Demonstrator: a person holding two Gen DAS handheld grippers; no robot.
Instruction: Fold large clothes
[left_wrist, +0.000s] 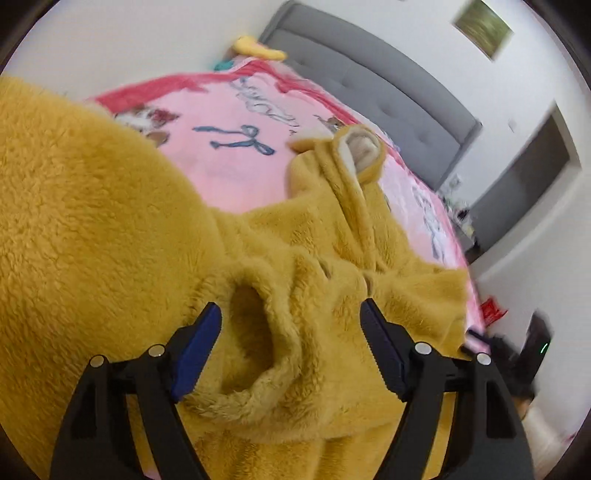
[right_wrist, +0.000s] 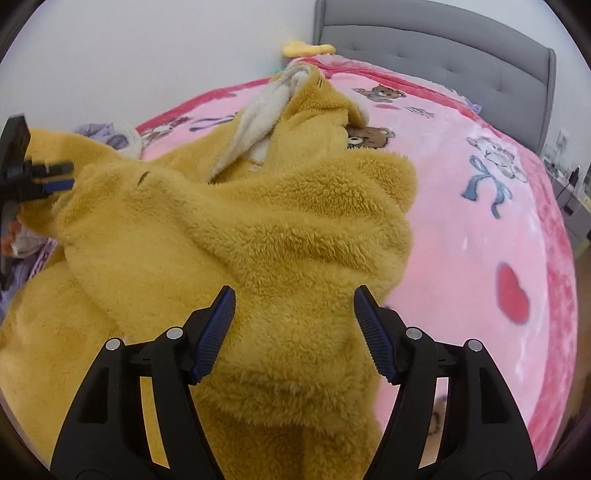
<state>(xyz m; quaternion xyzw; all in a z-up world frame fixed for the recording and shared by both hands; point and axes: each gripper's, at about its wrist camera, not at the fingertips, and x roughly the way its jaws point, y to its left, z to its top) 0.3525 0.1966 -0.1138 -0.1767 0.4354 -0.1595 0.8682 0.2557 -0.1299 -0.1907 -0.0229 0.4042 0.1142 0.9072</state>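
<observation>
Two black grippers with blue ribbed pads over one big mustard-yellow fuzzy fleece garment (right_wrist: 258, 221), which is lying rumpled across a pink plush blanket with teddy bears, bows and red hearts (right_wrist: 480, 229) on a bed with a grey padded headboard (right_wrist: 443, 48).

Left gripper (left_wrist: 290, 321): jaws spread wide, not pinching anything. A rolled cuff opening of the yellow garment (left_wrist: 251, 339) sits in the gap between the fingers, looks like it's close to the left pad, but the pads aren't pressing on it as far as I can see. Further back on that side the hood with its cream lining (left_wrist: 354, 151) lies on the blanket.

Right gripper (right_wrist: 293, 306): also wide open, a thick bunched hump of the fleece under and between the fingers, no squeeze on it that I can make out. In this view the other gripper shows up at the far left edge, right by a fold of the garment, but it's too small there to tell much.

Background stuff: a yellow plush thing (right_wrist: 308, 48) up by the headboard against the white wall, and a framed picture (left_wrist: 484, 29) on the wall in the left view, pretty blurry.
</observation>
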